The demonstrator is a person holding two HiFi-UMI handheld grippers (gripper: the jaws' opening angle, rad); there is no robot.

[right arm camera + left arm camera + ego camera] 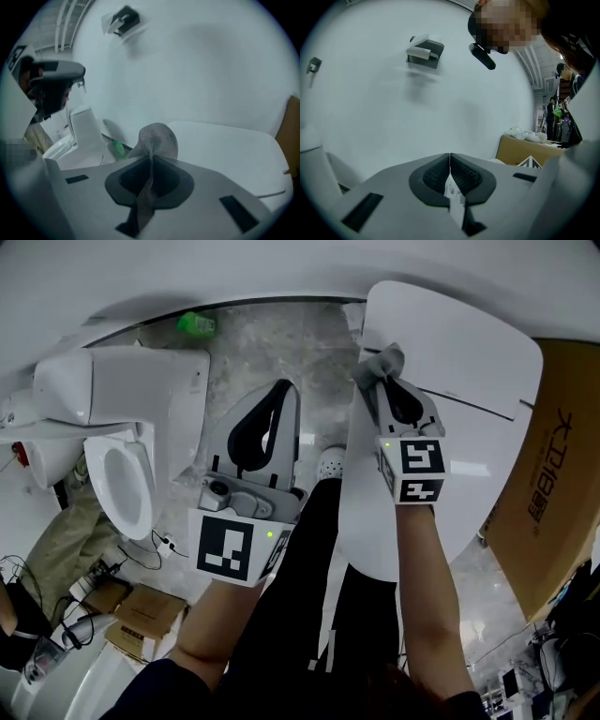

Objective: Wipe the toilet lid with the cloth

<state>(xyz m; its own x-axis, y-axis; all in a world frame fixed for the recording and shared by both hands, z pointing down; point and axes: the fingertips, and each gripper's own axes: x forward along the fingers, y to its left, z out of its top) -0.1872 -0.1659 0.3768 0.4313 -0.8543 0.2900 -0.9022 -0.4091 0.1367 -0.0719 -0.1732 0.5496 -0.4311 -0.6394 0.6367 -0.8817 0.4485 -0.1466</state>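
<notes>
The white toilet lid (469, 352) fills the right of the head view, closed and facing me. My right gripper (382, 382) is at the lid's left edge, shut on a grey mesh cloth (382, 362) that bunches out past its tips. In the right gripper view the cloth (157, 137) runs pinched between the jaws of the right gripper (151, 161), with the lid (229, 145) just beyond. My left gripper (283, 397) hangs over the marble floor left of the lid, shut and holding nothing. The left gripper (450, 164) faces a bare white wall.
A second white toilet (122, 465) with its seat open stands at the left. By the back wall lies a green bottle (197, 324). A cardboard box (553, 474) is at the right, more boxes (141, 615) and cables at the lower left. My legs stand between.
</notes>
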